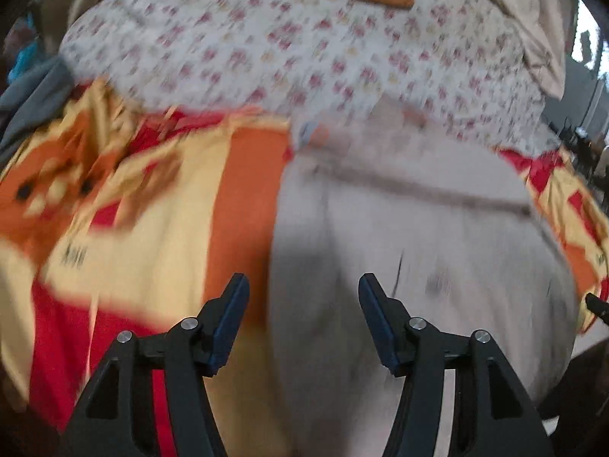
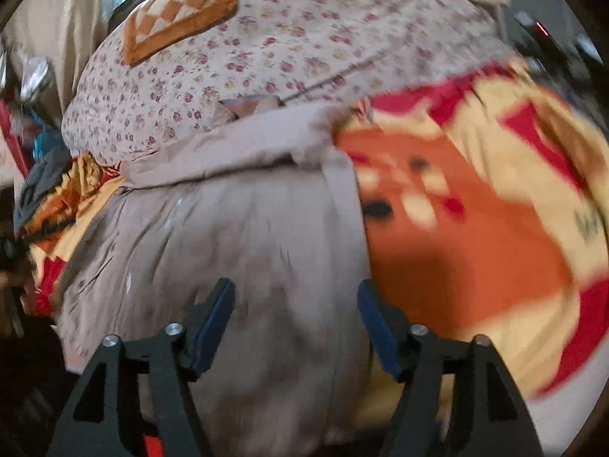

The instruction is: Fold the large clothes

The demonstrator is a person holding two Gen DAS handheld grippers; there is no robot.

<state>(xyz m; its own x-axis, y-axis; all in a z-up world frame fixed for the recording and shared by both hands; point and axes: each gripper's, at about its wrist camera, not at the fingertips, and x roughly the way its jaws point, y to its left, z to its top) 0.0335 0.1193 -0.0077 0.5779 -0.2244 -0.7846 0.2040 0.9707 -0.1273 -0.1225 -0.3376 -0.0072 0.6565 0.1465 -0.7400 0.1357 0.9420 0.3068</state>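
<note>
Here, beige garment (image 1: 418, 247) flat on blanket (image 1: 152, 228), long axis toward floral quilt (image 1: 304, 57), both tongs (image 1: 303, 289) (image 2: 295, 297) spread, empty

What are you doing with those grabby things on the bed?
A person is folding a big beige garment using two hand-held tongs. The garment lies spread on a red, orange and yellow blanket, with a flowery cover behind it. Right now neither tool is holding anything: the left tongs and the right tongs both hang open above the cloth. The pictures are blurry, so finer details of the garment are hard to tell.
</note>
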